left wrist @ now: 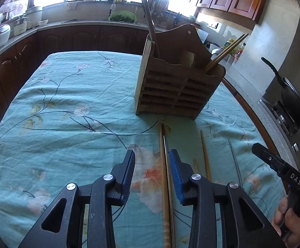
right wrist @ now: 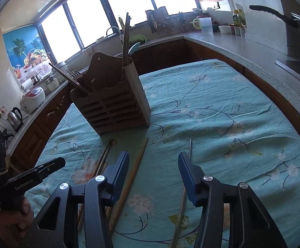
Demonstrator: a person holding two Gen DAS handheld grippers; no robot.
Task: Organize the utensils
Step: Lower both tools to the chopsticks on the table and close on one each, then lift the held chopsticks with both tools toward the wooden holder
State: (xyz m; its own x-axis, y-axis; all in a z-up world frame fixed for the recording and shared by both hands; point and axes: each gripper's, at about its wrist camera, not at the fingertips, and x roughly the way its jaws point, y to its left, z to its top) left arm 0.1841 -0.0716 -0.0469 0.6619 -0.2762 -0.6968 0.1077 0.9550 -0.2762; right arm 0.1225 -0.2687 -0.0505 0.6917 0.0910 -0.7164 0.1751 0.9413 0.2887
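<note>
- While lying loose on the teal floral tablecloth (left wrist: 67, 107), pair of long wooden chopsticks (left wrist: 164, 165) just before slatted wooden utensil holder (left wrist: 170, 95), near the table's middle.
- Left gripper (left wrist: 152, 173): jaws apart, straddling that pair, pads not pressing.
- Right gripper (right wrist: 153, 177): jaws apart over bare cloth, between pale bamboo chopstick (right wrist: 133, 173) and thin metal chopstick (right wrist: 183, 196).

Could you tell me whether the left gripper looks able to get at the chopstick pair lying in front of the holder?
Probably yes: the pair already lies between the left gripper's open fingers, beside the right one, with nothing over it.
</note>
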